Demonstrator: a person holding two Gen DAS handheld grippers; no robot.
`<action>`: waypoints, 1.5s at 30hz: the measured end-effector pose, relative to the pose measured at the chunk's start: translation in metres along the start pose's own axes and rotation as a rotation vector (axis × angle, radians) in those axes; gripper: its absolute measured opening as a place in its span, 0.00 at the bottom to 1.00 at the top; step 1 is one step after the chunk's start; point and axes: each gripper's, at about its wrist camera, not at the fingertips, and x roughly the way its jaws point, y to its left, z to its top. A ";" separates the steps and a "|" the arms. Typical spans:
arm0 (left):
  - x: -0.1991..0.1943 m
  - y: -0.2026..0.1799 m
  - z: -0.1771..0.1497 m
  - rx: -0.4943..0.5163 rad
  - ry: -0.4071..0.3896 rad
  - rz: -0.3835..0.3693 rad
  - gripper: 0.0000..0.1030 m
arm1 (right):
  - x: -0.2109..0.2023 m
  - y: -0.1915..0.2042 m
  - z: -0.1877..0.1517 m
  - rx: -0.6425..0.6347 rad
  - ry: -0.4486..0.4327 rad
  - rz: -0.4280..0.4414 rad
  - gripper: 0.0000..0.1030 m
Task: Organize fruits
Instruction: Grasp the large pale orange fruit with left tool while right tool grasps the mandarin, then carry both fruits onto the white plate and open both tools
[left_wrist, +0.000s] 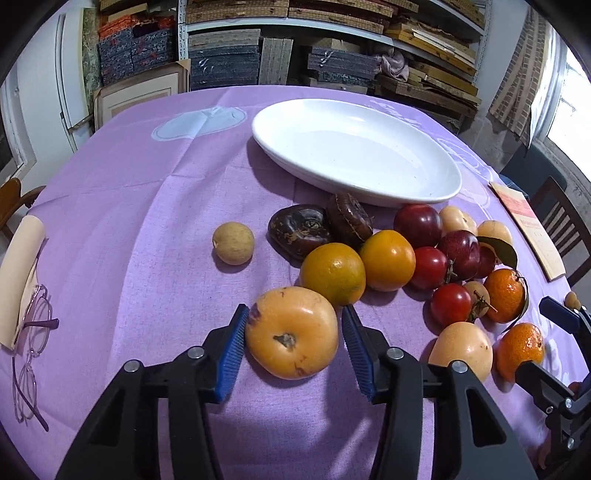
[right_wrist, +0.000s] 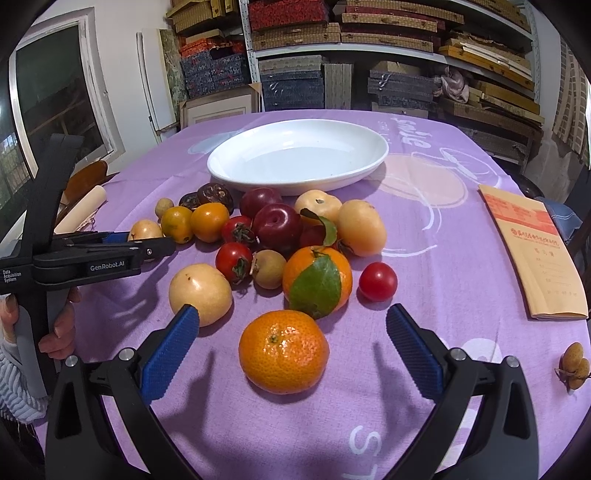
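Lower centre: my left gripper (left_wrist: 293, 341) brackets the persimmon (left_wrist: 291, 332), left pad touching, right pad just clear; my right gripper (right_wrist: 291, 341) gapes around a mandarin (right_wrist: 283, 350).

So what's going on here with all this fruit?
A person holds tongs in each hand. The left tongs straddle a pale orange fruit, apparently not clamped yet. The right tongs sit wide open around a mandarin. The other fruit lies heaped on the purple cloth, and the white plate is empty.
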 end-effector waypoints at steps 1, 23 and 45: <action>0.000 0.001 0.001 -0.004 0.009 -0.006 0.49 | 0.000 0.000 0.000 0.001 0.002 0.001 0.96; -0.037 0.032 -0.024 -0.110 -0.098 0.050 0.43 | 0.006 0.000 -0.001 -0.005 0.031 0.004 0.96; -0.043 0.030 -0.030 -0.104 -0.093 0.016 0.43 | 0.008 0.004 -0.013 -0.034 0.100 0.025 0.46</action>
